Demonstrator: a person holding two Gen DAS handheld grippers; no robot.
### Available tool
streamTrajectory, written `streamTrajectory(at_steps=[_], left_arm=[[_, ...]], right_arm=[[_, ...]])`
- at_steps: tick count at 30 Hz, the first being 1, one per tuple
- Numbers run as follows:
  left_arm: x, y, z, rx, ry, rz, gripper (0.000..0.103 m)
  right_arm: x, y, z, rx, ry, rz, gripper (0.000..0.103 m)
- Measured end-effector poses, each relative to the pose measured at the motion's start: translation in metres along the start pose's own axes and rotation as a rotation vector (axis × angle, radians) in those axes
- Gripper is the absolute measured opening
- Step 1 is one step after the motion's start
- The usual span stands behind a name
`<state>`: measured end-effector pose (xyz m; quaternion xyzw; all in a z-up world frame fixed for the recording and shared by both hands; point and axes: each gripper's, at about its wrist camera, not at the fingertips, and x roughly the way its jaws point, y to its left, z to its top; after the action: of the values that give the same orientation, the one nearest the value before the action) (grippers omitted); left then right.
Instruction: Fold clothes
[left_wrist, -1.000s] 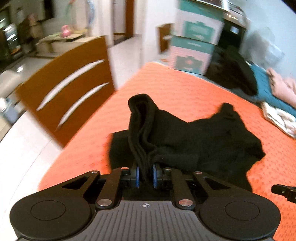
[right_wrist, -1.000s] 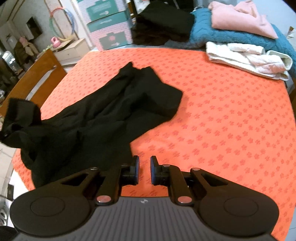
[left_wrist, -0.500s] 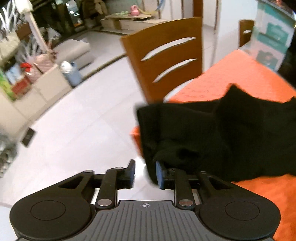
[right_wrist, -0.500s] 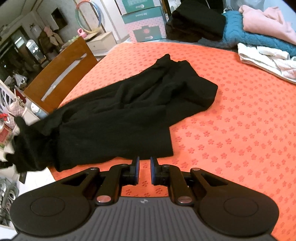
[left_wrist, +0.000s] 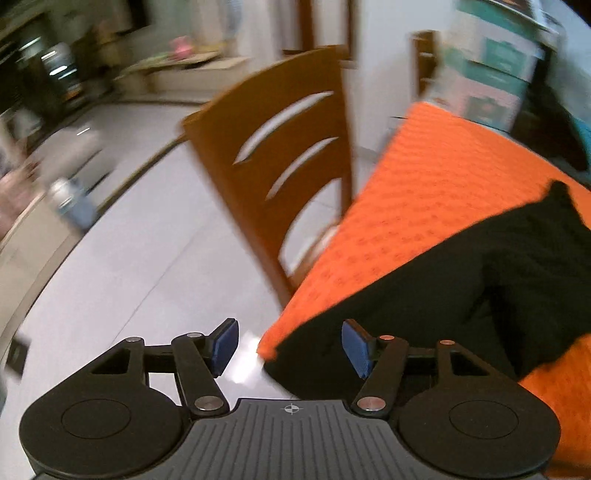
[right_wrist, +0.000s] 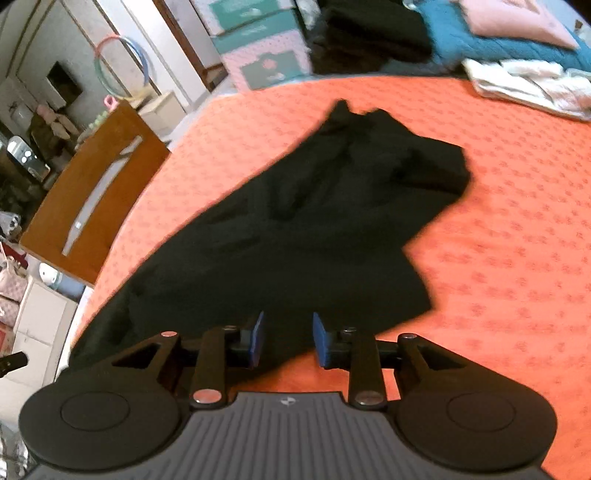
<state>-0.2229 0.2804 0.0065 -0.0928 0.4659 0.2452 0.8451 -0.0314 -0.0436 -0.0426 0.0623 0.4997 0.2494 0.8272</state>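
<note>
- Black garment (right_wrist: 303, 236) lies stretched out long on the orange patterned tablecloth (right_wrist: 509, 229), one end at the near left table edge, the other bunched toward the middle; exact type is hard to tell, maybe trousers.
- Your left gripper (left_wrist: 291, 345): jaws opening, wide apart, nothing pinched; the garment's corner sits just under and beside the right pad (left_wrist: 354, 347) at the cloth's edge.
- Your right gripper (right_wrist: 288, 341): jaws opening, moderate gap, hovering over the near hem; no fabric clamped.
- Handling, as a guess: soft, limp, light knit; it will drape and bunch, not slip much on the textured cloth. Take it at the hem corners, one per gripper, pinching the layers together.
- Watch the left end: it's close to the table edge and could slide off.
- Room: wooden slat-back chair (left_wrist: 295, 155) against the table's left side, pale tiled floor (left_wrist: 140, 258), teal-and-pink boxes (right_wrist: 258, 40) at the far end, other clothes (right_wrist: 517, 48) piled far right.
</note>
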Motion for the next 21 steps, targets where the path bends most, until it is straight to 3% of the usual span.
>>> streamTrajectory(at_steps=[5,9,11,13,18,21], left_arm=[[0.019,0.006,0.028,0.15,-0.01,-0.125,0.066],[0.035,0.01,0.043,0.199,0.002,-0.172,0.067],[0.043,0.011,0.049,0.202,0.015,-0.194,0.067],[0.047,0.013,0.051,0.21,0.027,-0.218,0.067],[0.059,0.017,0.053,0.261,0.056,-0.247,0.067],[0.065,0.021,0.054,0.266,0.074,-0.259,0.067]], right_arm=[[0.022,0.061,0.005,-0.205,0.028,0.059,0.034],[0.038,0.09,0.013,-0.326,0.067,0.059,0.036],[0.044,0.101,0.017,-0.384,0.085,0.055,0.045],[0.05,0.112,0.02,-0.457,0.1,0.059,0.063],[0.067,0.138,0.022,-0.657,0.163,0.062,0.074],[0.08,0.152,0.015,-0.769,0.226,0.011,0.071]])
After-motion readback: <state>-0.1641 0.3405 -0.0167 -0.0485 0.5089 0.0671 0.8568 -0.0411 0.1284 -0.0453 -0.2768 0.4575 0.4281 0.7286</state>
